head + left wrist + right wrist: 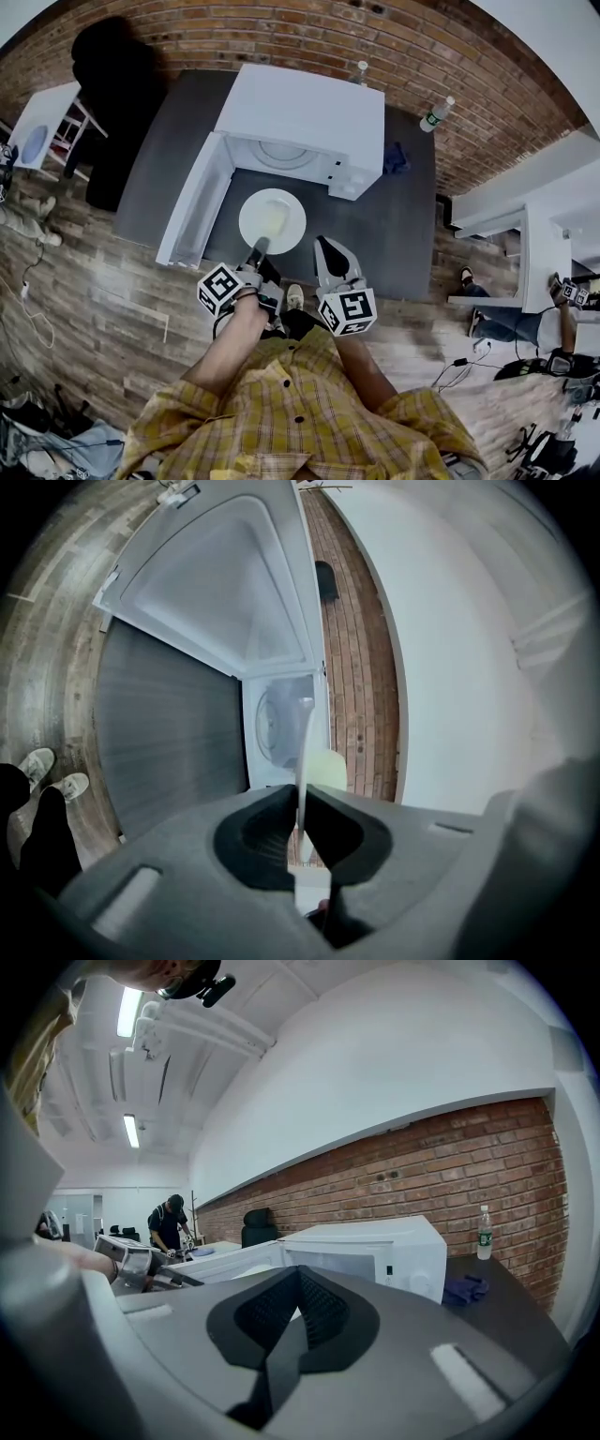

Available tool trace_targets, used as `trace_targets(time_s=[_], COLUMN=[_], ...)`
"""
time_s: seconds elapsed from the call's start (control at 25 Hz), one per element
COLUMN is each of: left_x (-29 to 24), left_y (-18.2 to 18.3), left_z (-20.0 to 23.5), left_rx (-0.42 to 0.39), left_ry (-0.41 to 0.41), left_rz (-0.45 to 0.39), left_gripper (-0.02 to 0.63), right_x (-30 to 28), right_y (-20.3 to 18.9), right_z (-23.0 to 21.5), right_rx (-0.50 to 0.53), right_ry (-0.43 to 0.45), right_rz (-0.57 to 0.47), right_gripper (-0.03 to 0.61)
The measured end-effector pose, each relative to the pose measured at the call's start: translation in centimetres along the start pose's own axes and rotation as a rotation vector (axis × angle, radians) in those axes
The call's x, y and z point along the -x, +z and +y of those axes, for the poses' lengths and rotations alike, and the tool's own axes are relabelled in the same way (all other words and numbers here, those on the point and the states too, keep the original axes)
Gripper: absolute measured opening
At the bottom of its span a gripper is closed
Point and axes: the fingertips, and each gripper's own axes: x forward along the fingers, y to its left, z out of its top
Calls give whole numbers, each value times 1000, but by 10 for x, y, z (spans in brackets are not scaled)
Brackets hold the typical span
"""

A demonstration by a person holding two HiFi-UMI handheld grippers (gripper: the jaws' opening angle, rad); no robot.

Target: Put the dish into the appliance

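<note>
Fingers [258, 829] of the left gripper [301, 803] were nearly closed, pinching the near rim of the white plate [303, 747], which showed edge-on between them with a pale yellow lump of food [329, 767] on it. From the head view, the plate [272, 220] was held over the dark table [398, 239], just in front of the microwave's [305, 112] open cavity and not yet inside it. The microwave door [192, 202] stood swung wide to the left. The right gripper [324, 243] hung just beside the plate's right edge, apart from it, and its own view showed its fingers [323, 1312] drawn together with nothing between them. A blue cloth [396, 157] and a bottle [436, 113] lay on the table to the right of the microwave.
</note>
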Motion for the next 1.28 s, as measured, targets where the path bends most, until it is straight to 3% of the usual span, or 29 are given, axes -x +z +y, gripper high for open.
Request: trace_targets(time_s=[0.64,1.28], left_x=[-67,-149], left_y=[23,45], left_z=[31,66], left_rx=[18,-5], left_ry=[44,85], left_rz=[-69,-52], left_gripper=[15,11], right_x=[-29,-61], right_y=[-16,-13], right_z=[-42,-73], right_rx=[-32,-34], right_ry=[28,17], right_rz=[32,44], right_gripper=[-2,-2])
